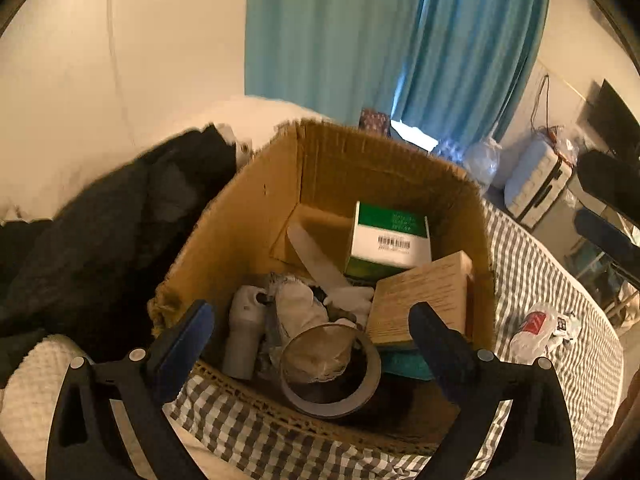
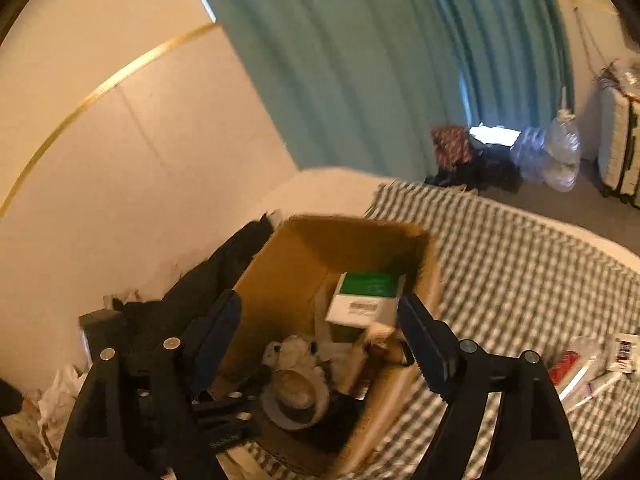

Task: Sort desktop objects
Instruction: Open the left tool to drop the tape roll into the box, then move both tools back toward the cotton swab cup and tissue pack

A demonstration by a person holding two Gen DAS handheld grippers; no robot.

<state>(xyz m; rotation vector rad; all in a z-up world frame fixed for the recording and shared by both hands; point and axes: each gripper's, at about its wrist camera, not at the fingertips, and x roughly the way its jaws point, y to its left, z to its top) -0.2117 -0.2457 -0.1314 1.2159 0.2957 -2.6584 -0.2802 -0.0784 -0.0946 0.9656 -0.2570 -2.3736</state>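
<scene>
Grey-checked bedding (image 1: 532,280) is being used as the worktop, with an open brown cardboard box (image 1: 256,216) of sorted items being hovered over. Both the left gripper (image 1: 312,320) and right gripper (image 2: 320,320) are being held wide and empty. Judged from this, a red-and-white plastic packet (image 1: 536,326) at three o'clock is being left for the next pick.

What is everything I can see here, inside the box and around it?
cardboard box: one, brown, open, on the checked cloth
checked cloth: one, grey and white, under the box
green and white carton: one, inside, at the far wall
tape roll: one, grey, inside, near edge
tan box: one, inside, right
curtain: one, teal, behind
dark clothing: black, left of the box
left hand-held gripper: black, blue pads, open
right hand-held gripper: black, open
</scene>
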